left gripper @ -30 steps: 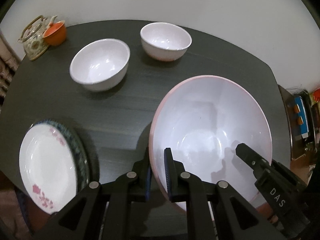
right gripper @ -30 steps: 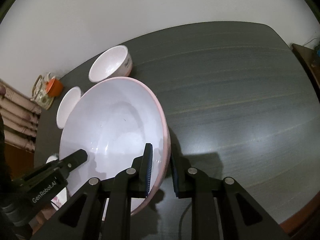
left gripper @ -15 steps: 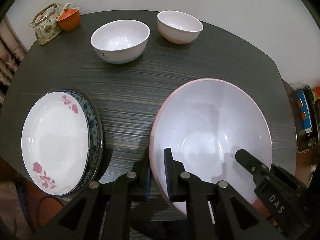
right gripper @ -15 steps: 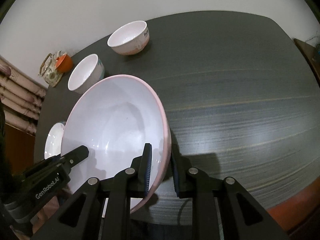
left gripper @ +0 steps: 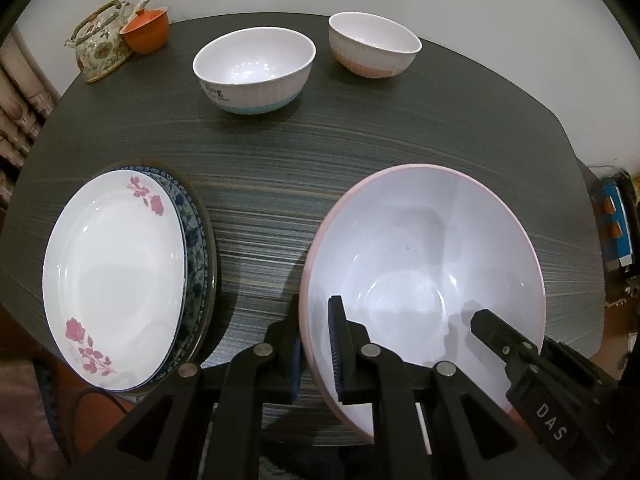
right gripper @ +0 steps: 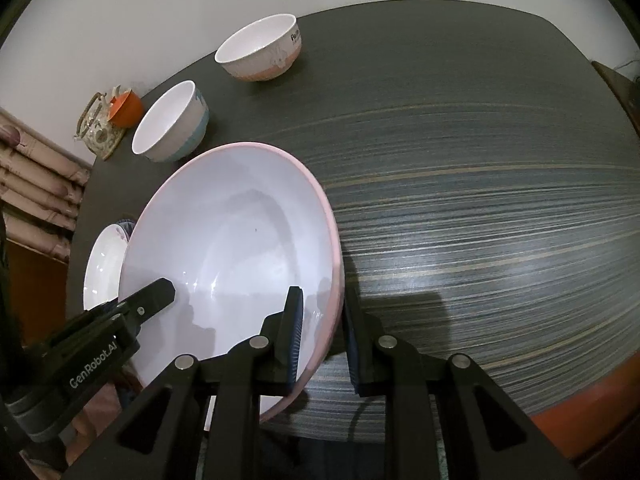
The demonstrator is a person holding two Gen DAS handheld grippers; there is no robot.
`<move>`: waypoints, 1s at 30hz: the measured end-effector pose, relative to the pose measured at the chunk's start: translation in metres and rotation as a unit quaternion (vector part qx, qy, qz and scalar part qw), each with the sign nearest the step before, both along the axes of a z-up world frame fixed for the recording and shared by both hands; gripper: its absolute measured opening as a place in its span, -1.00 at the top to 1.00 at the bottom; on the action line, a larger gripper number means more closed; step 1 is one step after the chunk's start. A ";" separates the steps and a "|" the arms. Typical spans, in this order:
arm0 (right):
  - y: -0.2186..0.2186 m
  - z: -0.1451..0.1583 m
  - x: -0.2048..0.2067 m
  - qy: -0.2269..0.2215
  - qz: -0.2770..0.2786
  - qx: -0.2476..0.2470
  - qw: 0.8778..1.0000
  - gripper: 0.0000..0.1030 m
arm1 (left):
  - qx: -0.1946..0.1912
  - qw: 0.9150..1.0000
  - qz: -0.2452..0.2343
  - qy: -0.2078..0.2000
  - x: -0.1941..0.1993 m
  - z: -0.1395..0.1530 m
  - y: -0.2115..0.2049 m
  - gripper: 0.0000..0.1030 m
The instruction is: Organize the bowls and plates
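Note:
A large white bowl with a pink outside (left gripper: 420, 256) (right gripper: 224, 240) is held at the near part of the dark table (left gripper: 280, 160). My left gripper (left gripper: 316, 348) is shut on its left rim, one finger inside and one outside. My right gripper (right gripper: 324, 332) is shut on the opposite rim in the same way. Each gripper shows in the other's view: the right gripper's fingertip (left gripper: 492, 328) and the left gripper's fingertip (right gripper: 160, 292) both reach into the bowl. I cannot tell whether the bowl's base touches the table.
At the back stand a white bowl with a blue base (left gripper: 254, 68) (right gripper: 172, 124) and a white bowl with a pink base (left gripper: 374, 46) (right gripper: 260, 50). A flowered white plate (left gripper: 112, 276) lies on a blue patterned plate (left gripper: 196, 240) at left. Teapot (left gripper: 100, 44) and orange cup (left gripper: 146, 34) sit far left.
Both grippers have carried the large bowl back toward the table's near edge and a little lower. The two small bowls now look farther off, and the plate stack has come fully into view.

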State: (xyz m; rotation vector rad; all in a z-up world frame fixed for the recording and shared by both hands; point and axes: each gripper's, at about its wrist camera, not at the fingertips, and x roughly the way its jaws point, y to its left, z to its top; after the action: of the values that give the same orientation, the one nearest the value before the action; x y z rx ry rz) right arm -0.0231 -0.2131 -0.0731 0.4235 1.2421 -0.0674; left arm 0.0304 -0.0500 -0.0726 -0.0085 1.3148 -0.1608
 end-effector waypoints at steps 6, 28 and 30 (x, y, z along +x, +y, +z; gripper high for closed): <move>0.000 -0.003 -0.002 0.007 -0.003 0.004 1.000 0.59 | 0.006 1.000 0.000 0.002 -0.003 -0.003 -0.002 0.78; 0.003 0.006 -0.005 -0.009 -0.003 0.006 1.000 0.24 | 0.010 1.000 0.004 -0.006 -0.001 0.003 0.001 0.74; 0.002 0.006 -0.005 -0.010 -0.003 0.007 1.000 0.24 | 0.012 1.000 0.005 -0.007 0.000 0.004 0.001 0.73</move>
State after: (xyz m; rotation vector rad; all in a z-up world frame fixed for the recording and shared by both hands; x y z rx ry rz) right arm -0.0277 -0.2111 -0.0668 0.4395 1.2215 -0.0603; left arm 0.0300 -0.0492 -0.0684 0.0054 1.3031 -0.1359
